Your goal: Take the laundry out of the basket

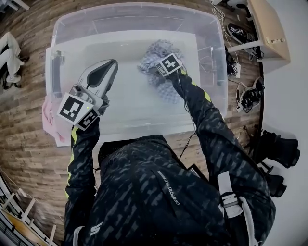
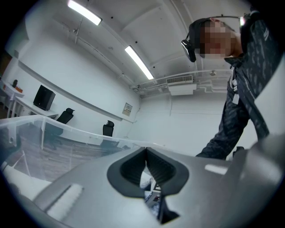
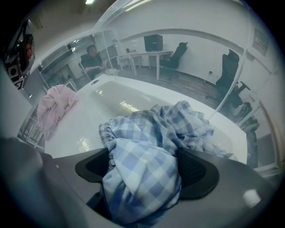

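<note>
A blue checked cloth (image 1: 166,89) lies bunched on the floor of the clear plastic basket (image 1: 134,7), towards its right side. My right gripper (image 1: 160,67) is down on the cloth. In the right gripper view its jaws stand wide, and a thick fold of the cloth (image 3: 147,147) fills the gap at the right gripper (image 3: 144,165). My left gripper (image 1: 111,62) hovers over the basket's left half, shut with nothing in it. In its own view the left gripper (image 2: 146,151) points up towards the room. A pink cloth (image 1: 48,117) hangs at the basket's left edge.
The basket stands on a wooden floor. A desk (image 1: 267,26) with cables and black gear is at the right, and a white chair base (image 1: 9,57) at the left. Black objects (image 1: 279,149) lie on the floor to my right. Office chairs (image 3: 229,67) stand beyond the basket wall.
</note>
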